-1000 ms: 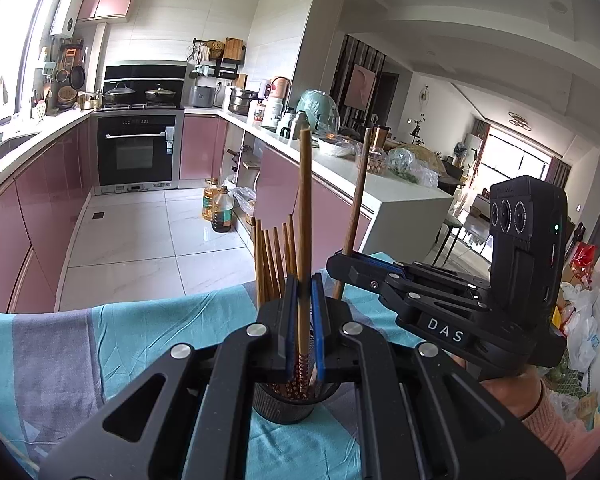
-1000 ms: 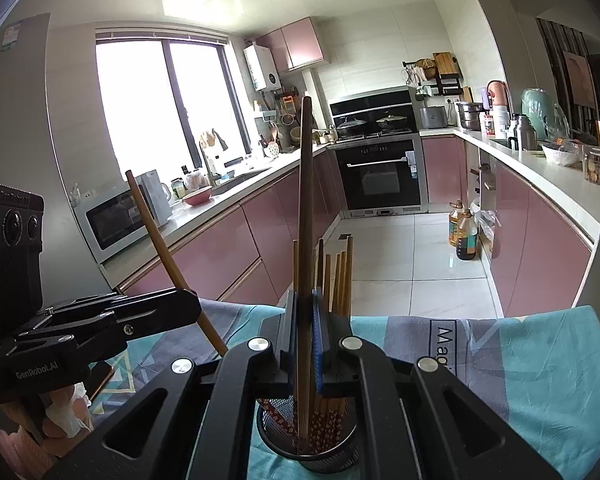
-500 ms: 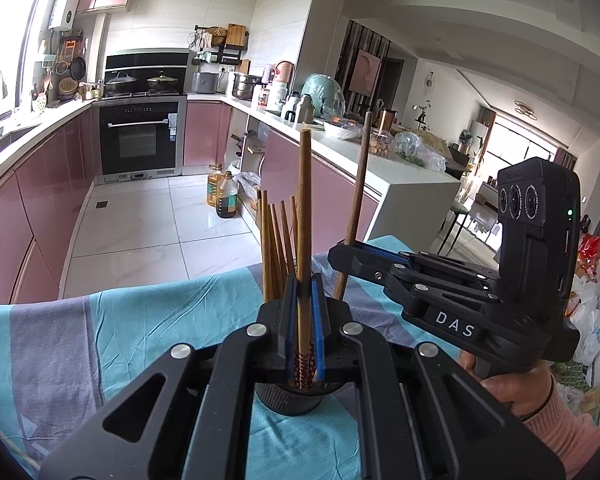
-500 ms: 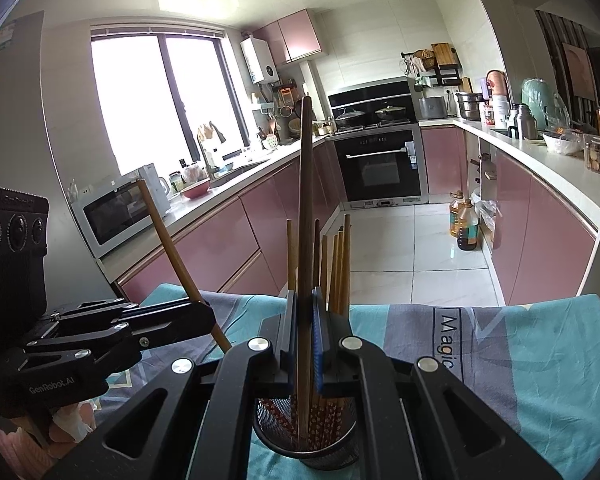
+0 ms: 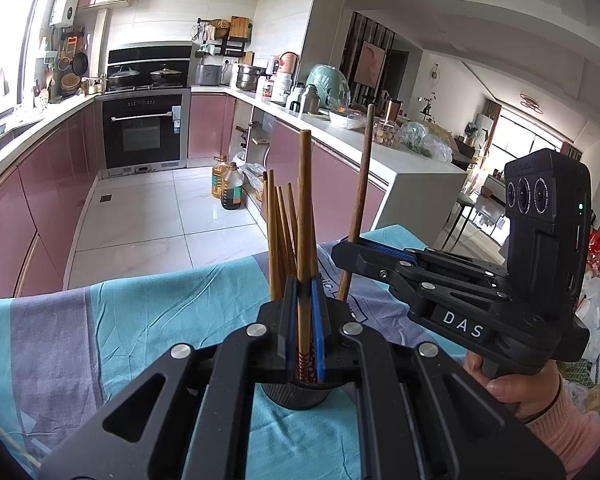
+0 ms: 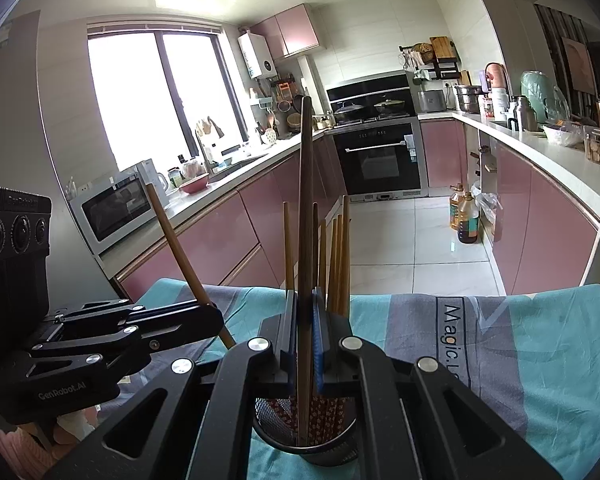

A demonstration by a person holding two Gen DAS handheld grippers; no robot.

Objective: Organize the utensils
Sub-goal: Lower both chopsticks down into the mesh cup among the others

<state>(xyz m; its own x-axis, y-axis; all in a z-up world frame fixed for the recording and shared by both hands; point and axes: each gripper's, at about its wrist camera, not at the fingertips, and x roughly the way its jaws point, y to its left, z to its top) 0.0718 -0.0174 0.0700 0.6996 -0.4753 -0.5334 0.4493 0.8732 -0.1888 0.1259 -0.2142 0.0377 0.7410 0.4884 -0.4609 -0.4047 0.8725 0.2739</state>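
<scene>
A black mesh holder (image 5: 296,394) (image 6: 304,446) with several wooden chopsticks (image 5: 278,236) (image 6: 338,256) stands on a teal and grey cloth. My left gripper (image 5: 305,292) is shut on one brown chopstick (image 5: 304,200), held upright, its patterned tip over the holder. My right gripper (image 6: 305,300) is shut on a darker chopstick (image 6: 306,200), whose lower end reaches into the holder's mouth. In the left wrist view the right gripper (image 5: 346,250) comes in from the right with its chopstick (image 5: 360,192). In the right wrist view the left gripper (image 6: 214,316) sits left of the holder, its chopstick (image 6: 176,248) leaning.
The cloth-covered table (image 5: 120,320) (image 6: 520,340) ends just beyond the holder, with tiled floor behind. Pink kitchen cabinets (image 6: 228,232) and an oven (image 5: 142,136) stand farther back. Oil bottles (image 6: 466,216) sit on the floor. A hand in a pink sleeve (image 5: 540,396) holds the right gripper.
Both grippers keep their chopsticks clamped over the holder. The left gripper has tipped slightly and edged a little toward the holder; the holder's chopsticks reach higher in the right wrist view.
</scene>
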